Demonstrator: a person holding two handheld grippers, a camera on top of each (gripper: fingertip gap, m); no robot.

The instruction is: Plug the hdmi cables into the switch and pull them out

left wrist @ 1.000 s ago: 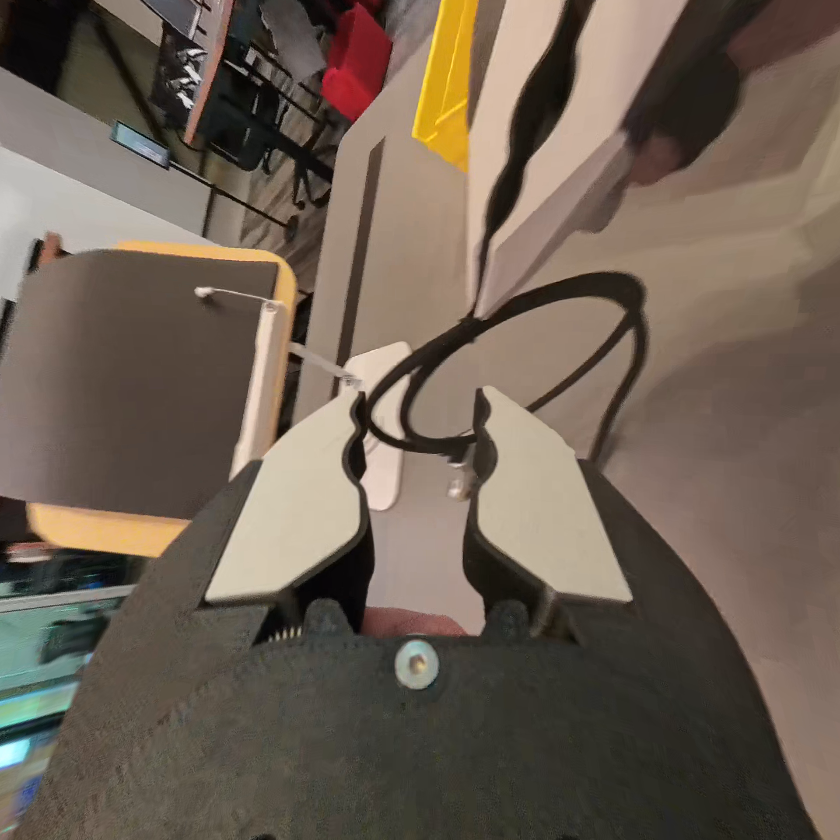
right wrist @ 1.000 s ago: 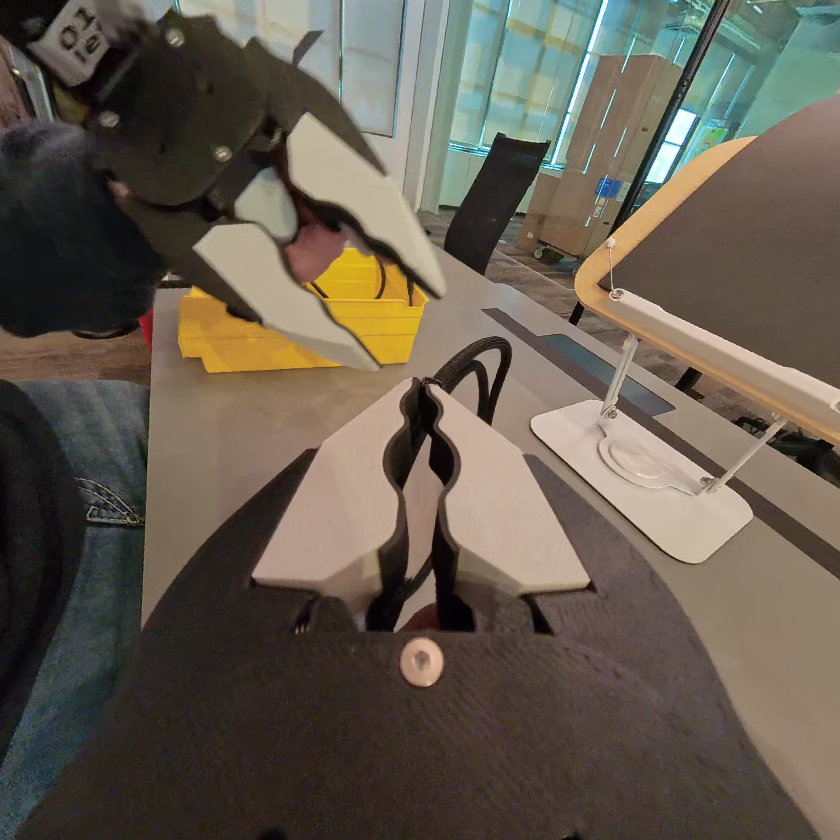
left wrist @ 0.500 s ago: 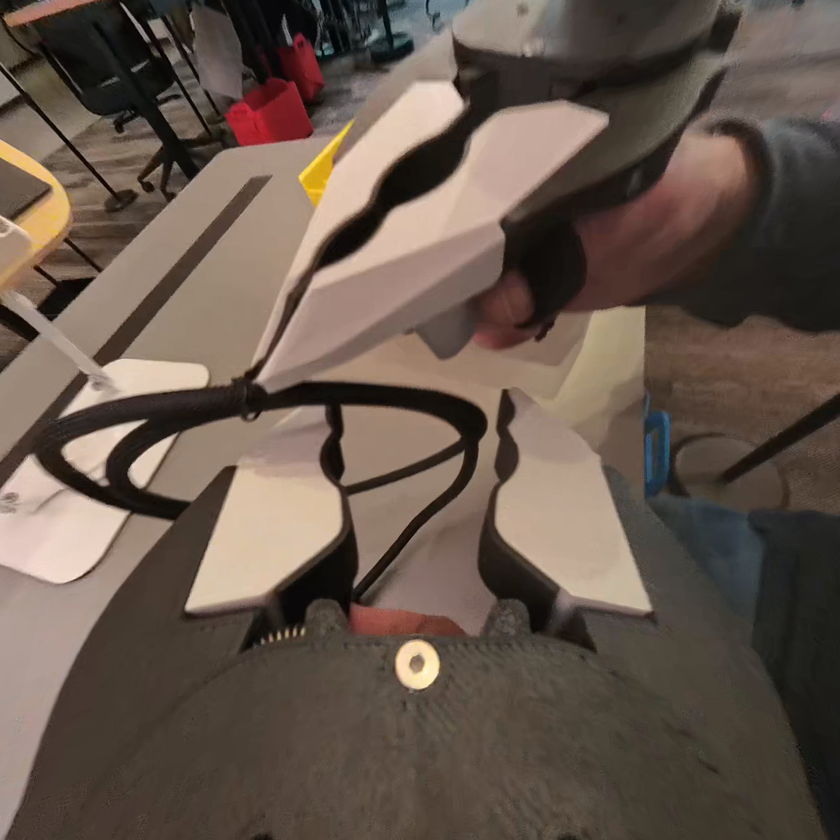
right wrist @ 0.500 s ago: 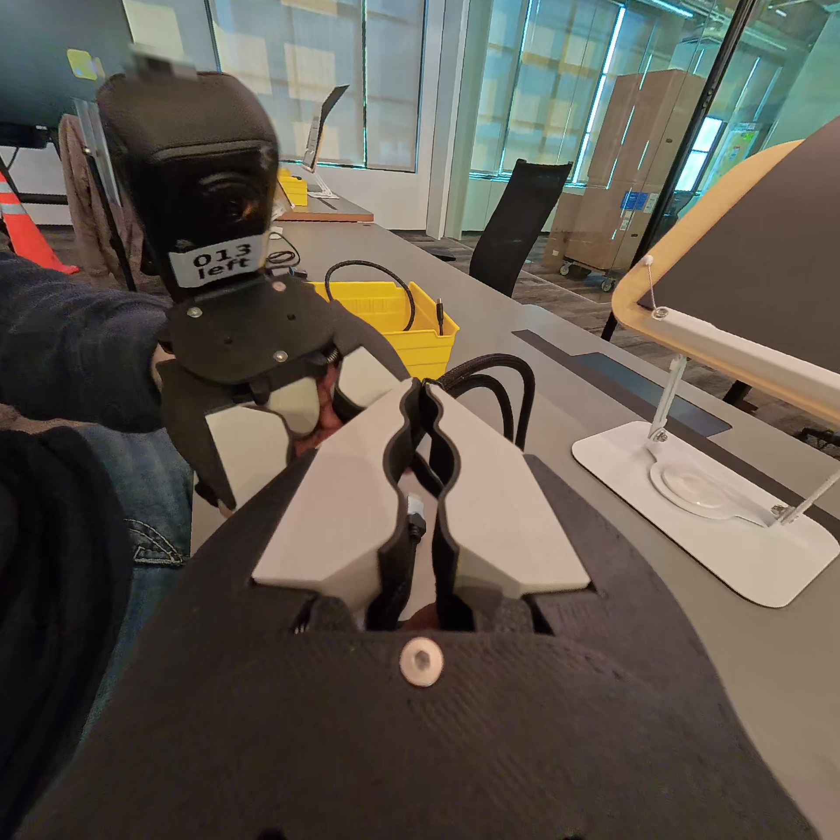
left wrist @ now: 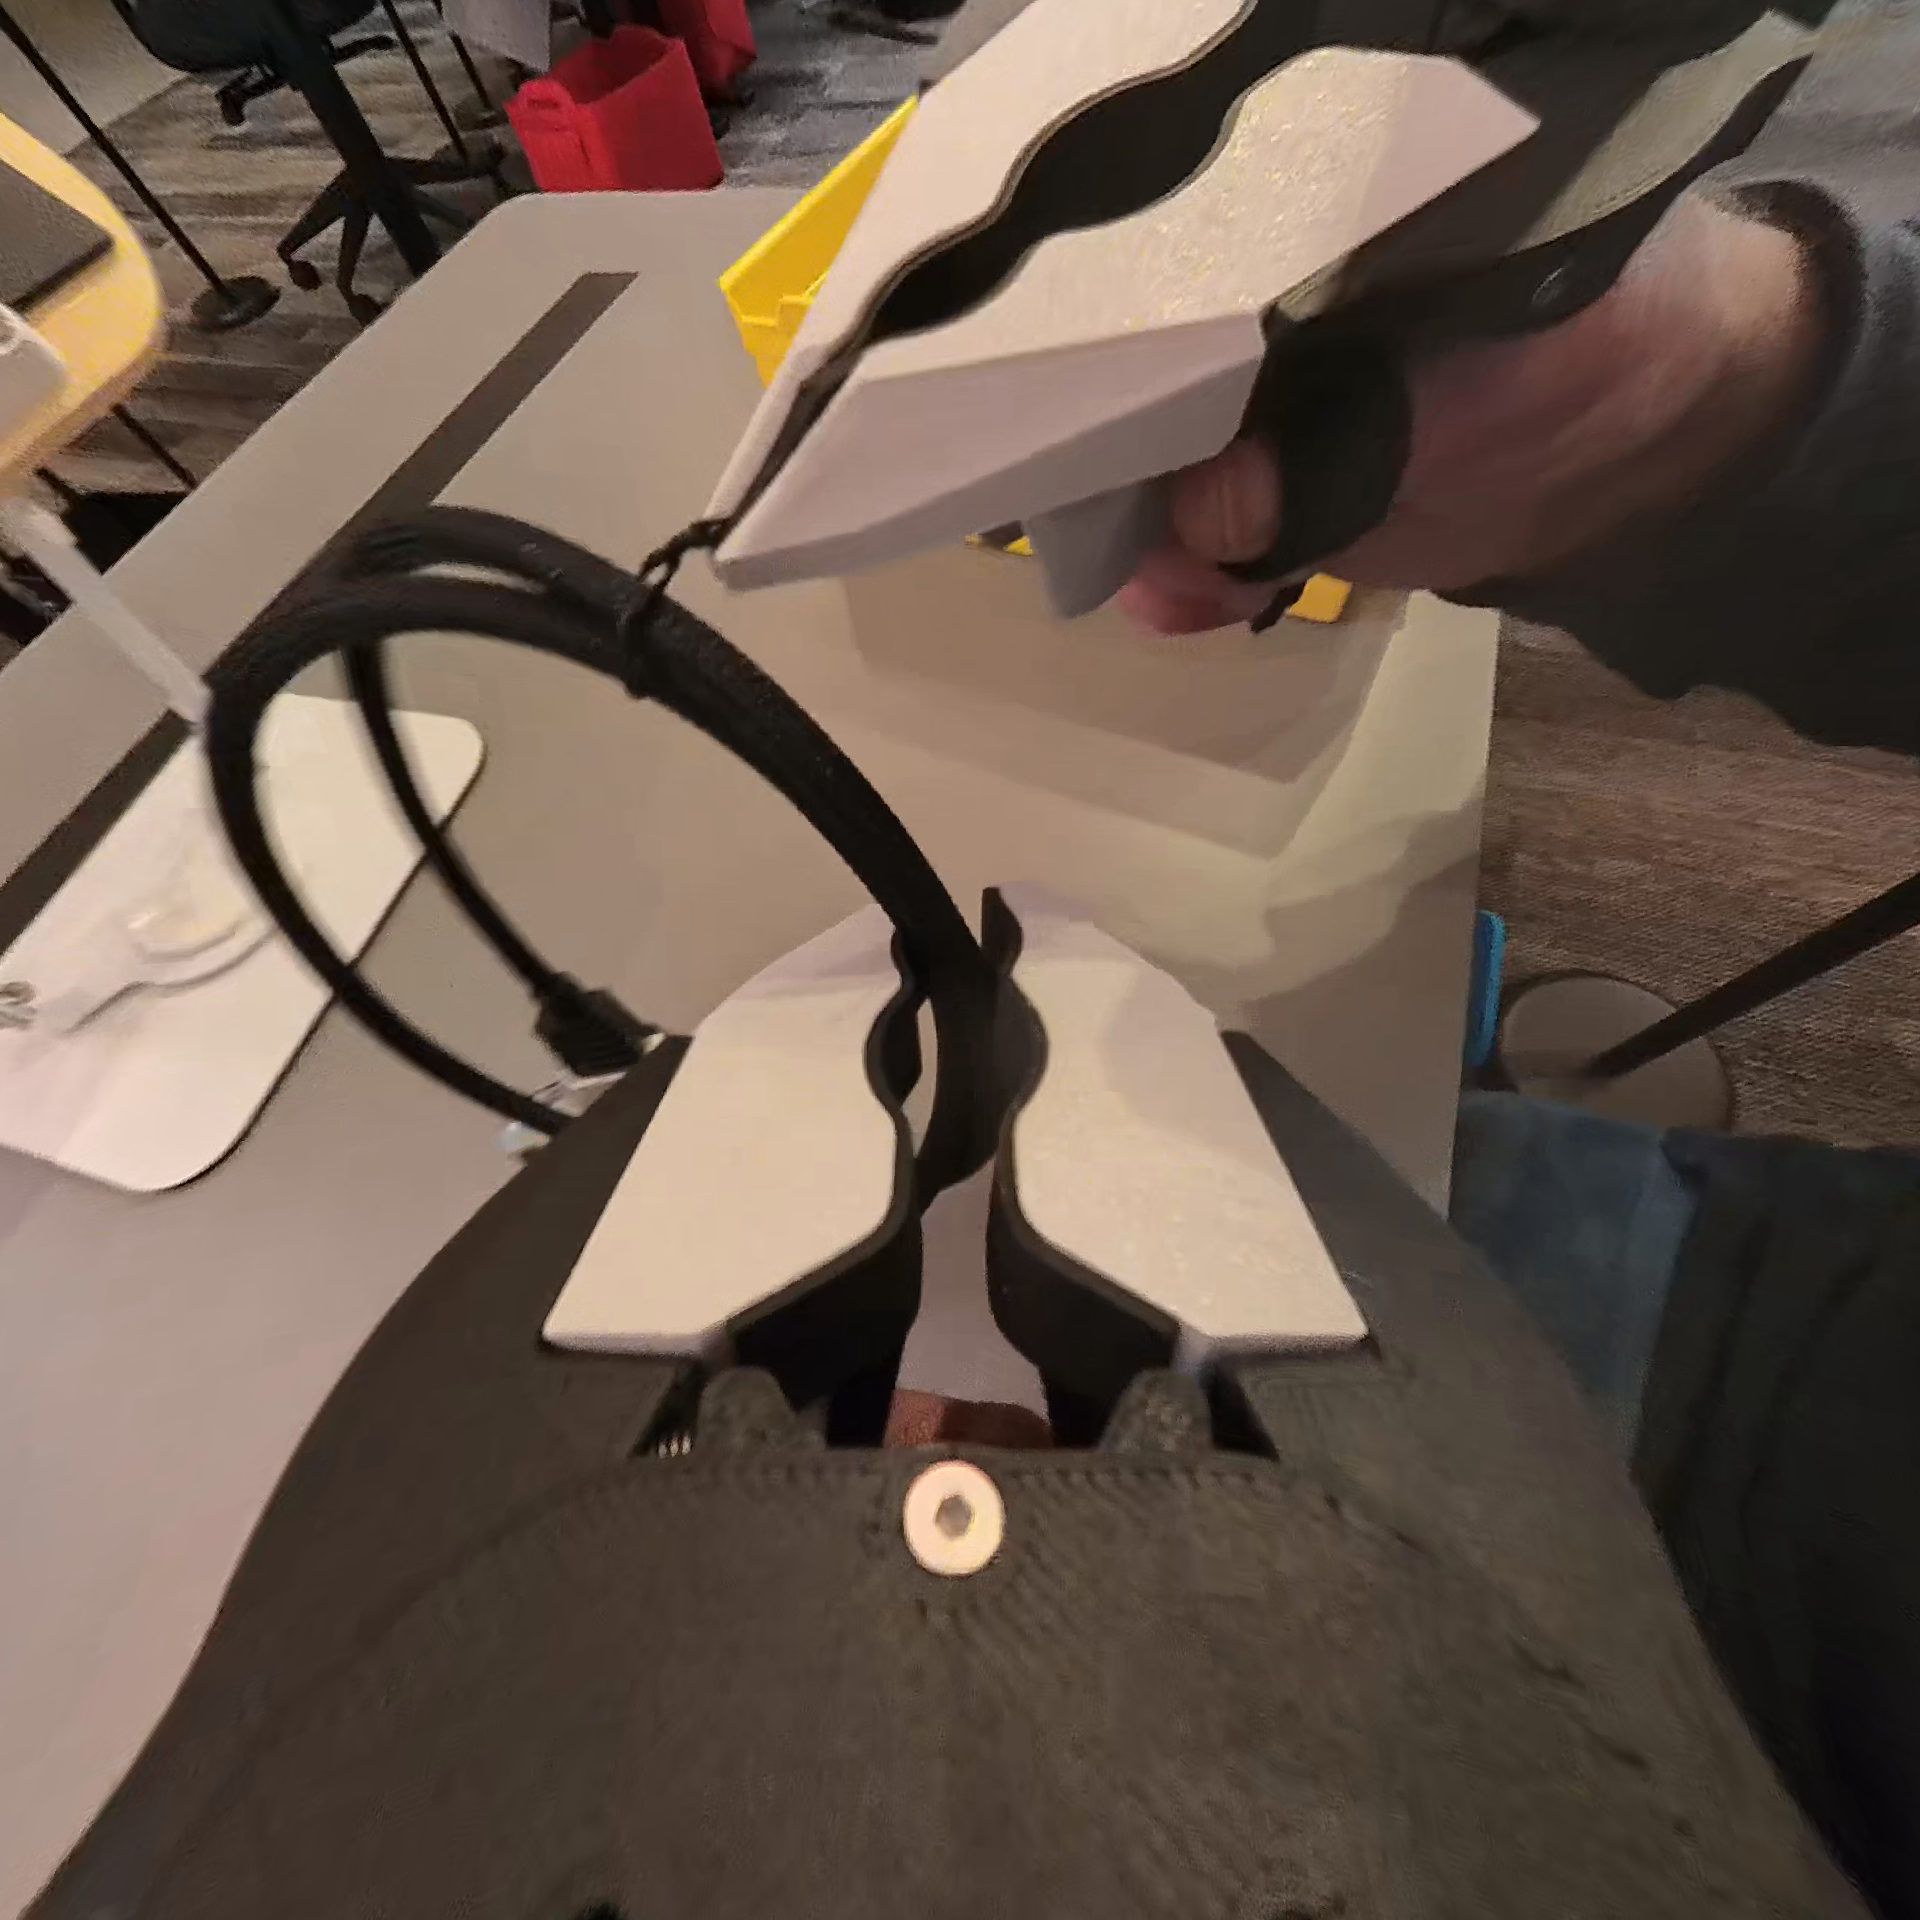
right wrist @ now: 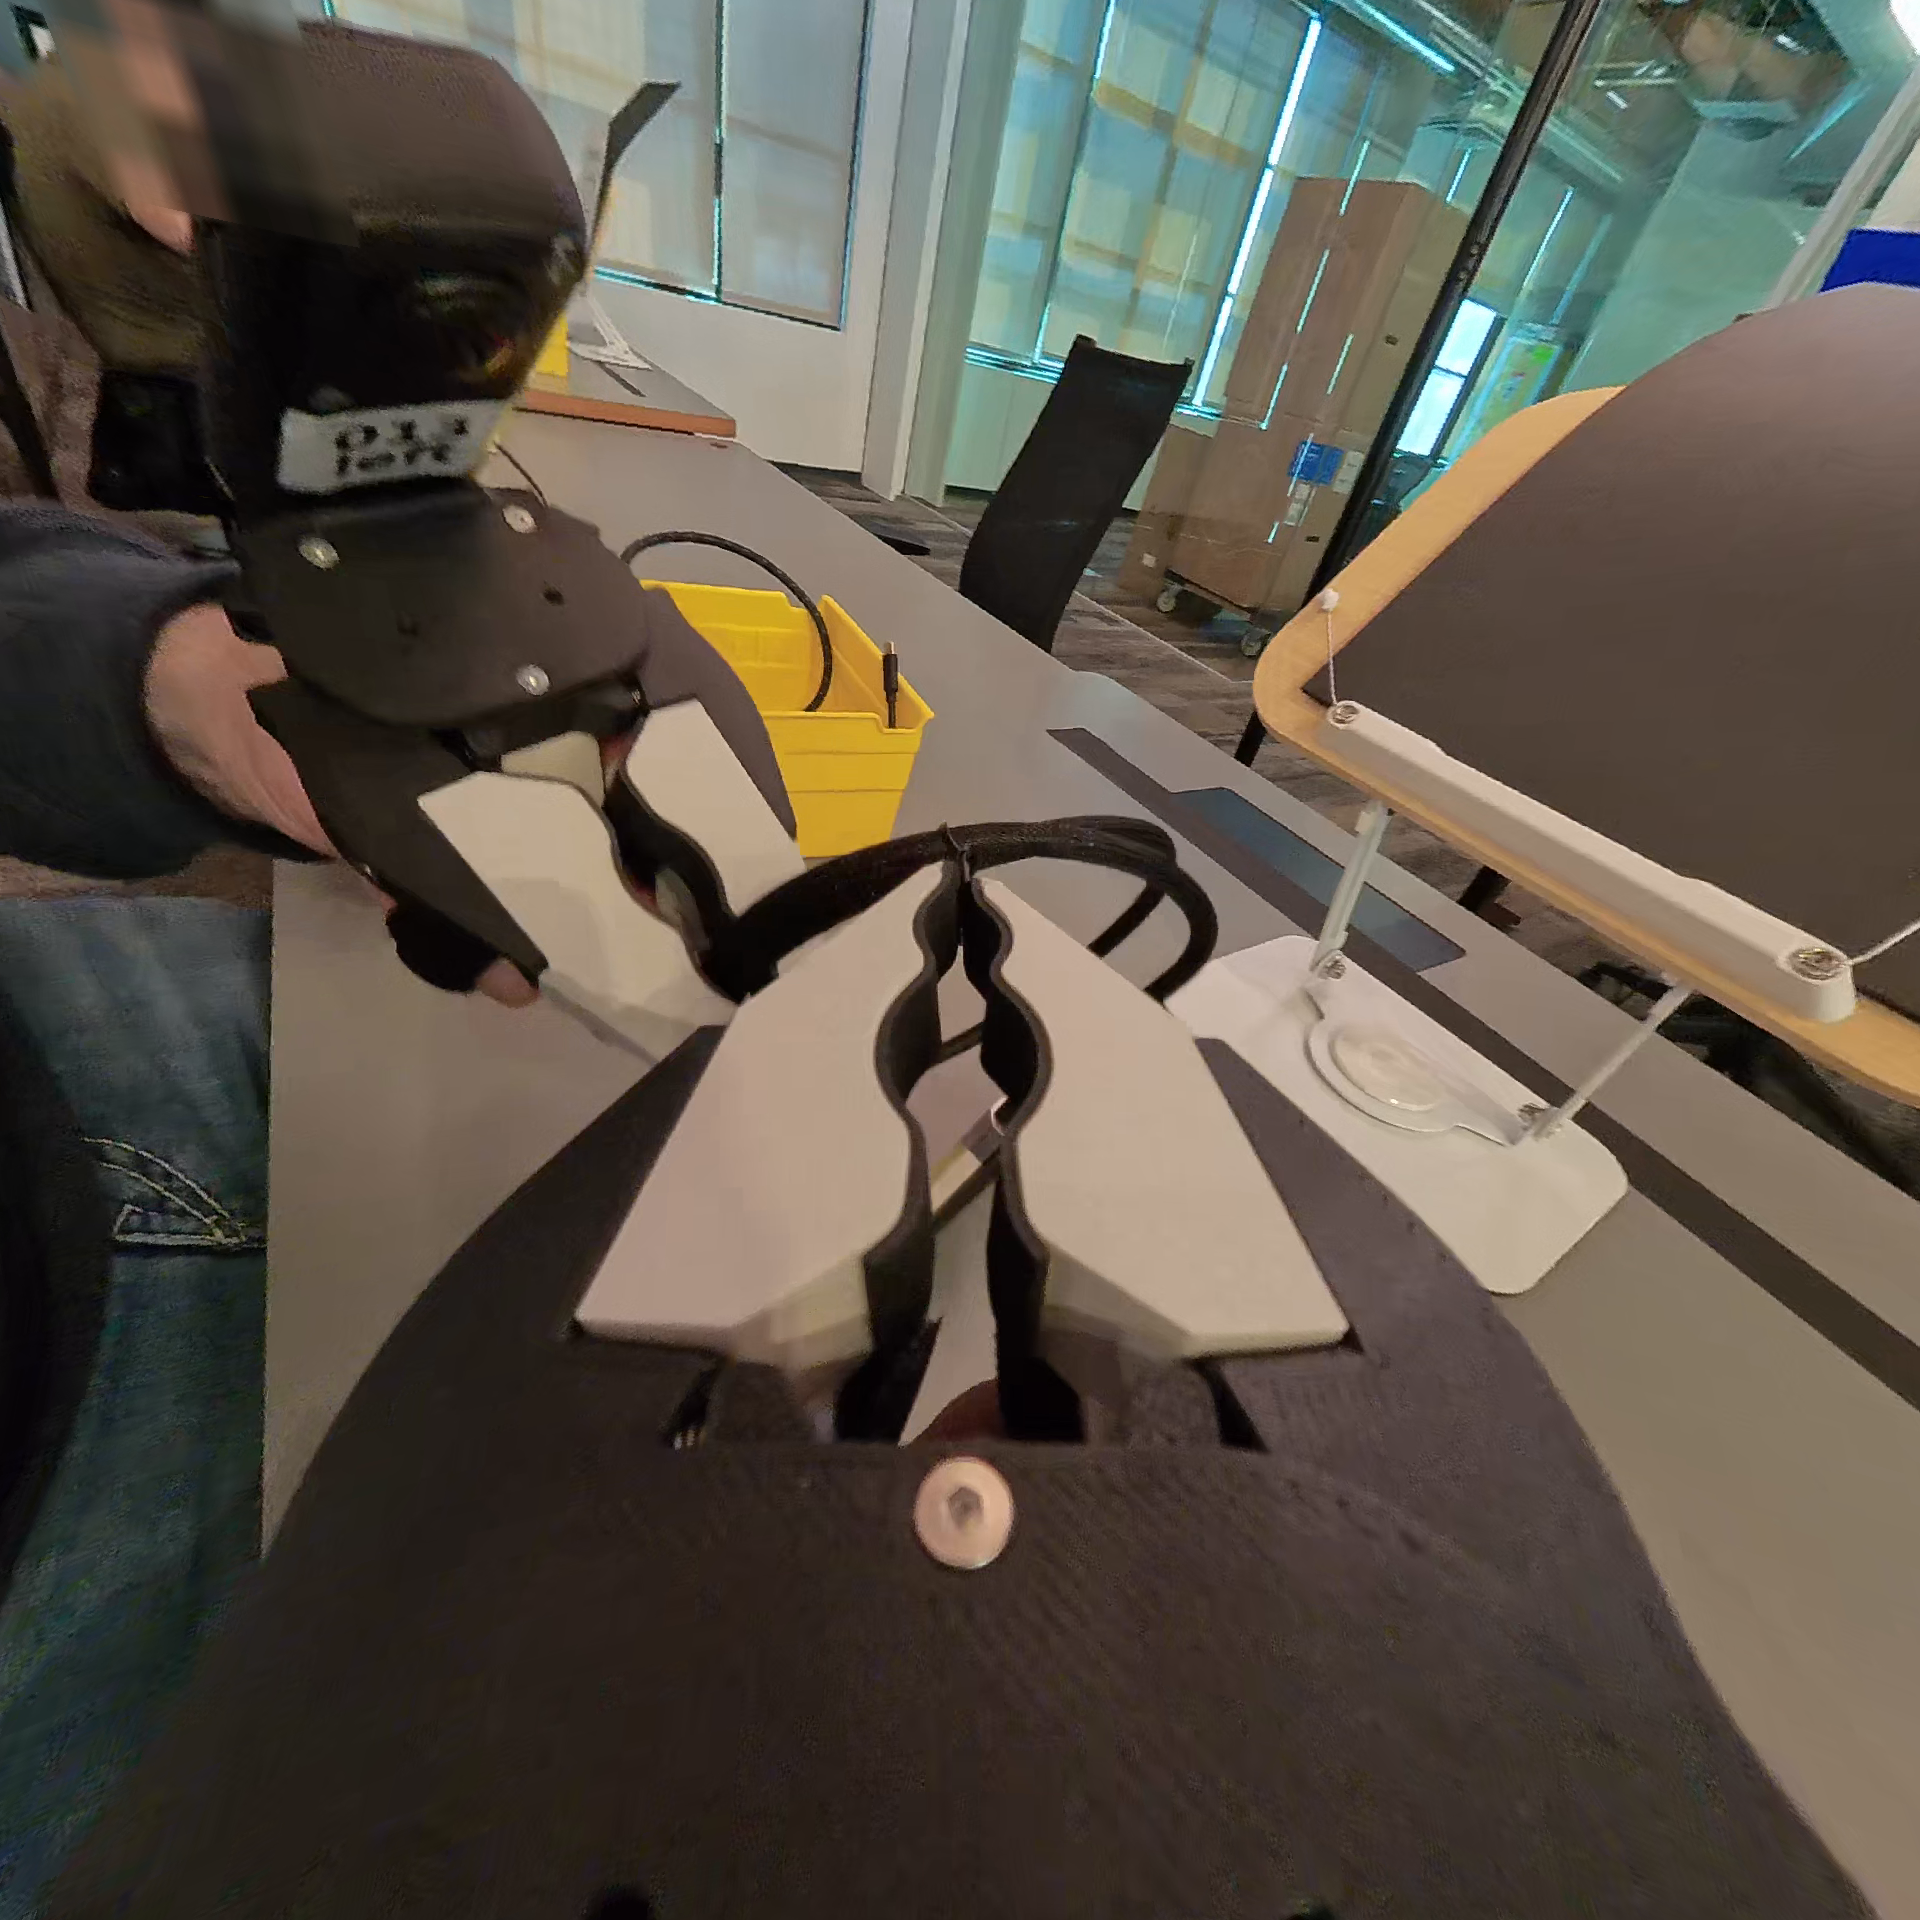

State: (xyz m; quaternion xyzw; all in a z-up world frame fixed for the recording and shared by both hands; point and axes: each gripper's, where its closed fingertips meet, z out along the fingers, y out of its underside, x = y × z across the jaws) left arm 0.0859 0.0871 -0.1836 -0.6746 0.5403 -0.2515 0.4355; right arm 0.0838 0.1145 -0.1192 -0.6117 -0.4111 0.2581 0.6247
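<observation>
Cable, coiled, looks light and springy; my left gripper pinches its braid, my right gripper nips the tie; I'd grab the plug.

Grey table with a dark strip running along its length.

A yellow bin stands on the far part of the tabletop with a thin black cable arching out of it. Nearer, beside the strip, a flat white base plate lies on the surface, with thin white rods rising from it.
</observation>
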